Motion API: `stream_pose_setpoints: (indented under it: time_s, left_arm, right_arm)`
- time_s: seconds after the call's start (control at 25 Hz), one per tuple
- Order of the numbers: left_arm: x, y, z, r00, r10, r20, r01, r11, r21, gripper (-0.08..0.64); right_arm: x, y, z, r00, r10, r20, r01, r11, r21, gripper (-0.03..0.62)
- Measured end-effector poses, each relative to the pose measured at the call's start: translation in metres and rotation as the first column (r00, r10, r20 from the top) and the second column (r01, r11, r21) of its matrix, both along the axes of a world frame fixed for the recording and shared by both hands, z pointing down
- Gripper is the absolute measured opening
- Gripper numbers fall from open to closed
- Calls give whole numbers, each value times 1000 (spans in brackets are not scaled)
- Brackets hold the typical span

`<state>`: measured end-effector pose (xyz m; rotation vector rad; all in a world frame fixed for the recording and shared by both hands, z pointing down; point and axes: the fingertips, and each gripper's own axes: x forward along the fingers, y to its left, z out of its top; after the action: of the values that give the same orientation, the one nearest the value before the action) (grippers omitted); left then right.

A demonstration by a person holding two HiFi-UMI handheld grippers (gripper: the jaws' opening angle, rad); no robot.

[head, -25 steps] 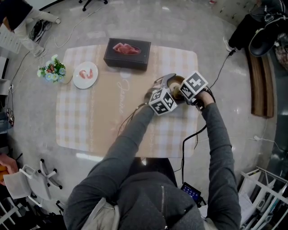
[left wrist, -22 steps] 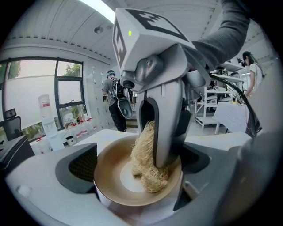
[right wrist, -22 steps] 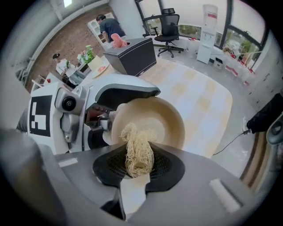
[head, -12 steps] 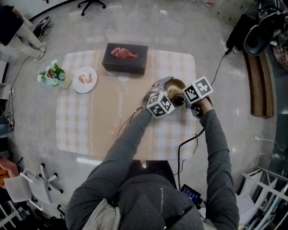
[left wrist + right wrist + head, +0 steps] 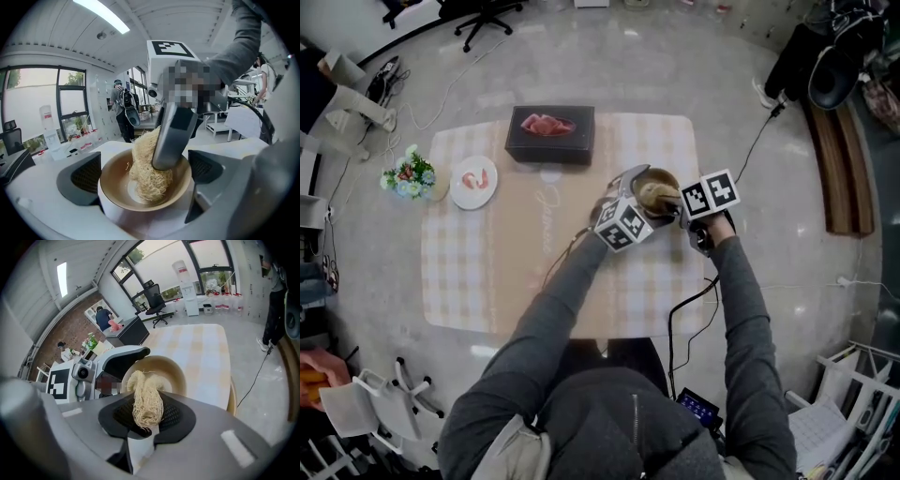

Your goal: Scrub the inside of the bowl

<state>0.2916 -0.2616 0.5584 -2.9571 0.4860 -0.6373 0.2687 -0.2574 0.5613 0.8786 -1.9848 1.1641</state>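
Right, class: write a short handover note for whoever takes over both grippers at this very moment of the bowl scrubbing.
Left gripper: jaws closed on the sides of the bowl, steadying it at the right half of the table.
Right gripper: shut on the fibrous scrubber, whose free end is down inside the bowl, against its bottom.
Done: bowl gripped, scrubber in contact.
Left: work the scrubber round the inner wall; how much is already clean cannot be told.
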Motion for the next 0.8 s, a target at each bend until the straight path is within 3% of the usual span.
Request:
stream_pose_setpoints:
  time_s: [0.16,0.56,0.68,0.8]
  left_arm:
    - [-4,5,2,1000,-5,1,5,998,-65,578]
    - [-31,7,-43,995,-82,-55,78,994,-76,575]
    - [-44,10,-53,994,-97,-52,94,994,-59,569]
    - [-58,17,-66,991,-116,-67,114,993,-38,532]
  right_arm:
    - [1,-3,-6,999,29,15,-29,999,13,88]
    - [0,-9,-35,993,90,78,-98,989,110,94]
    - [2,-10,-55,982,136,128,-158,972,174,95]
    - [12,-7,-78,951,226,212,-277,927,253,97]
